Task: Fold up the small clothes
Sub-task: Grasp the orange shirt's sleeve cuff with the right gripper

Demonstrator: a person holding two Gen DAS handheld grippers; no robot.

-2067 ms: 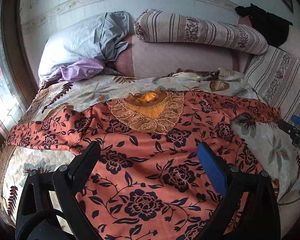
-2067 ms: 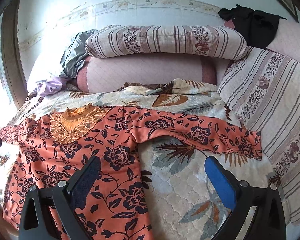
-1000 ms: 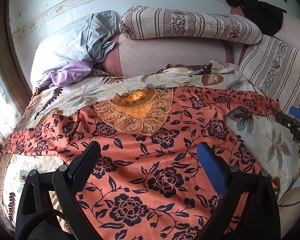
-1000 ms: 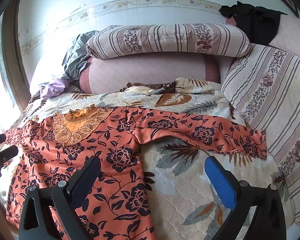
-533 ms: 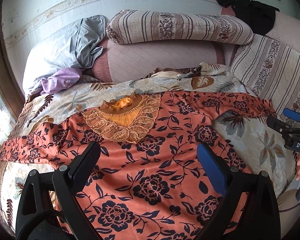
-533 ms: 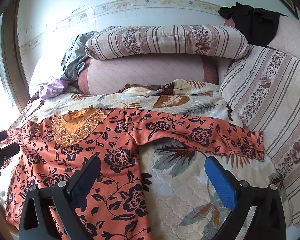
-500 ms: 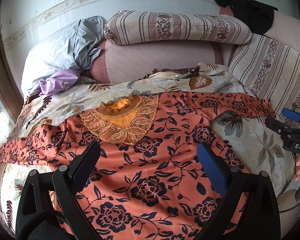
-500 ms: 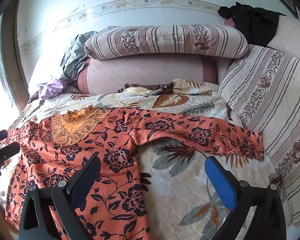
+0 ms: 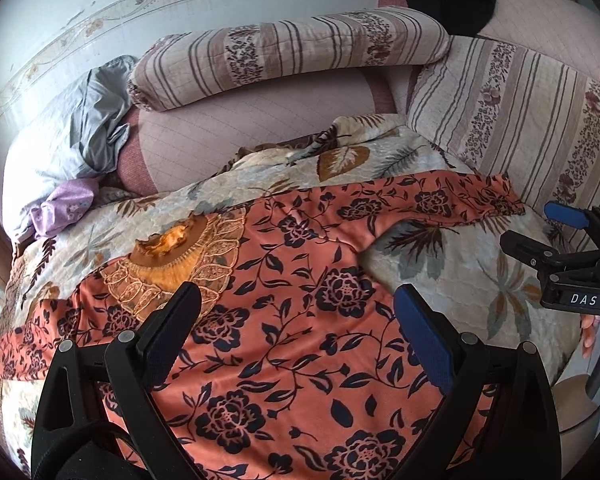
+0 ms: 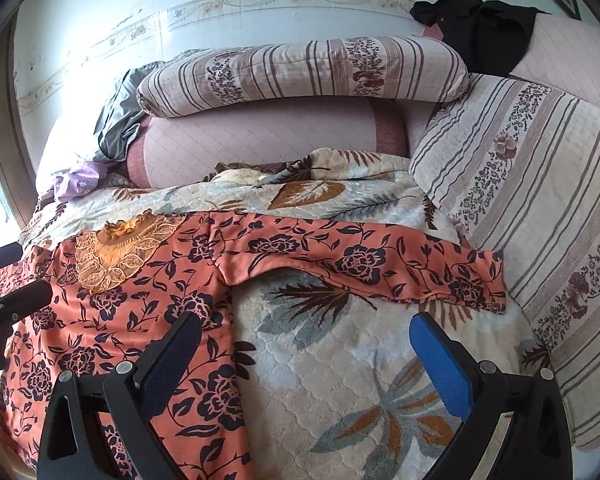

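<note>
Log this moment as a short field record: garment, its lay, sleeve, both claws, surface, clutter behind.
garment: orange floral top with a lace yoke
lay: spread flat, unfolded, neckline toward the cushions
sleeve: right sleeve stretched out toward the striped cushion
left claw: open, over the top's body, holding nothing
right claw: open, over the leaf-print quilt beside the top, holding nothing
surface: quilt on a bed
behind: striped bolster, grey cloth, lilac cloth, black garment

Left gripper (image 9: 296,328), right gripper (image 10: 306,354): black frames, silver screws, one black pad, one blue; "DAS" label.
</note>
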